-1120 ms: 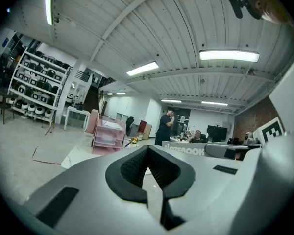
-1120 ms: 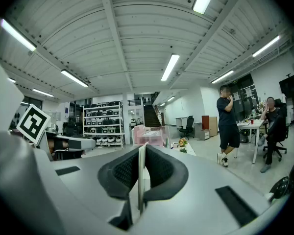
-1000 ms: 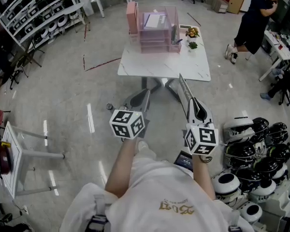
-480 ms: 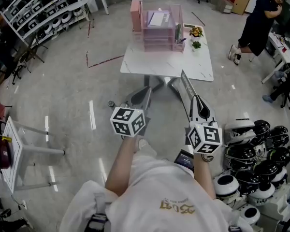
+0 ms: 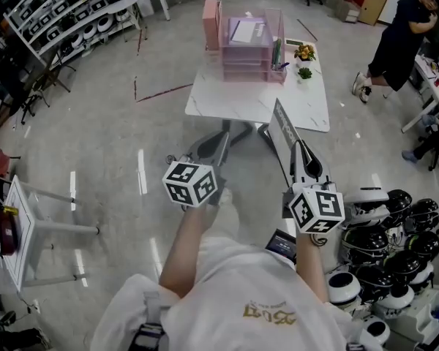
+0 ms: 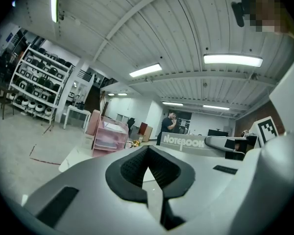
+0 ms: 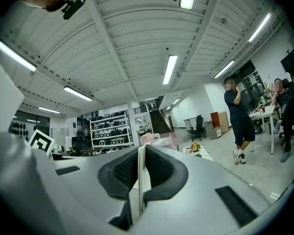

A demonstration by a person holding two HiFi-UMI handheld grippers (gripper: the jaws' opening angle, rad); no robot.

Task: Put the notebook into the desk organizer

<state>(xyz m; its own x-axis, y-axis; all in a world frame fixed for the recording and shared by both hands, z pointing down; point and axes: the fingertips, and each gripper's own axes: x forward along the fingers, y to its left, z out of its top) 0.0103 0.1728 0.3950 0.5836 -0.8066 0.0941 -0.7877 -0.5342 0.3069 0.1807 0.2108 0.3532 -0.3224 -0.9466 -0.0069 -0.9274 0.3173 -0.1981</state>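
Quick rundown from my end, running the rig remotely. The biggest thing ahead is the white bench (image 5: 227, 101), well out in front of me across bare floor. There's shelving (image 5: 58, 13) off to the far left and a heap of white and black helmets (image 5: 395, 225) on the floor at the right. Someone in dark clothes (image 5: 399, 35) is standing beyond the bench's right end.

The pink desk organizer (image 5: 245, 46) sits at the far side of the bench, with a couple of small plants (image 5: 303, 61) just beside it.

The notebook (image 5: 284, 130) isn't in there yet. It's up in the air, clamped in my right gripper (image 5: 301, 165). It stands on edge, so from the head cam it's just a thin grey slab. Its long axis runs straight out from the gripper, with the free end pointing forward and a bit left toward the bench's near edge. In the right gripper view its thin pale edge stands upright between the pads, which are pressed tight on it.

The left gripper (image 5: 219, 143) hangs level with the right one and apart from it. Its pads are closed together with nothing in them.
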